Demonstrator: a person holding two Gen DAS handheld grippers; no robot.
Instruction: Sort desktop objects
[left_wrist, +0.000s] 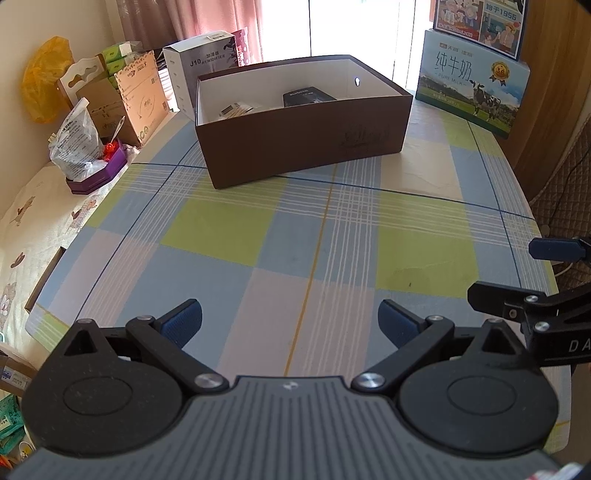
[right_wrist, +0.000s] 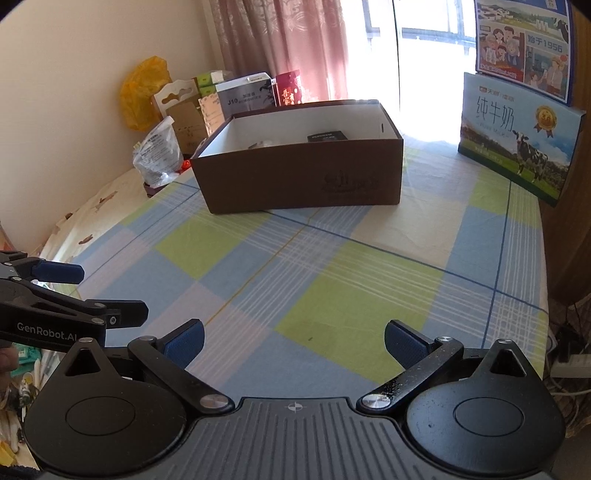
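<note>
The brown box serves as the reference landmark; it stands open-topped on the checked tablecloth, at the far side of the table from both cameras.

Left gripper: released, jaws spread wide, nothing between the blue pads; it hovers above the cloth on the near side of the box, well apart from it.

Right gripper: likewise released and empty, jaws spread; it hangs over the cloth on the near side of the box, well apart from it — in the left wrist view its fingers enter from the right edge, just beside the left gripper.

Contents of the box: a black flat item lies against the far part of the white interior; a small pale item lies to the left of it; neither can be identified further.

Surroundings, relative to the box:
- to its right, near the far table corner, a milk carton printed with a cow; a second printed carton sits on top of it;
- behind its left corner, a white humidifier box;
- further to its left, a cardboard package, a clear plastic bag resting on a purple tray, and a yellow bag against the wall;
- behind it, a pink curtain and a bright window.
</note>
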